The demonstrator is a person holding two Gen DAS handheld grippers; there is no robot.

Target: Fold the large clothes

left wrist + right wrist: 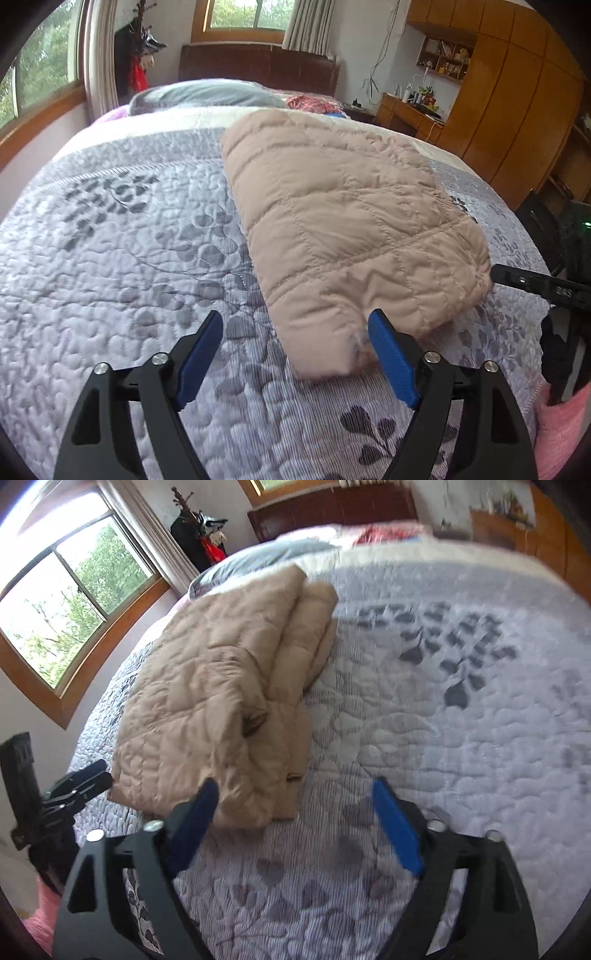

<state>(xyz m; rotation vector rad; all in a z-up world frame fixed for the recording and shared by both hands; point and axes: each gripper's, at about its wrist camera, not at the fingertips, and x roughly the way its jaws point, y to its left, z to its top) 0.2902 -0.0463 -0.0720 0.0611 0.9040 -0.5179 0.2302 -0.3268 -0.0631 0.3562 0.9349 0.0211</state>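
A beige quilted padded jacket (pixel 351 221) lies folded into a long thick bundle on the bed; it also shows in the right wrist view (pixel 221 701). My left gripper (pixel 295 325) is open and empty, its blue fingers (pixel 391 358) straddling the bundle's near left corner just above the bedspread. My right gripper (pixel 291 794) is open and empty, at the bundle's near right corner, its left finger over the edge. The right gripper's tip shows in the left wrist view (pixel 532 282); the left gripper shows in the right wrist view (pixel 79 782).
The bed carries a lilac-grey quilted bedspread with leaf print (pixel 129 258). A grey pillow (pixel 207 94) and red cloth (pixel 314 103) lie by the dark headboard (pixel 258 66). Windows (pixel 55 602) stand left, wooden wardrobes (pixel 517 92) and a desk right. Pink cloth (pixel 561 424) hangs at the near edge.
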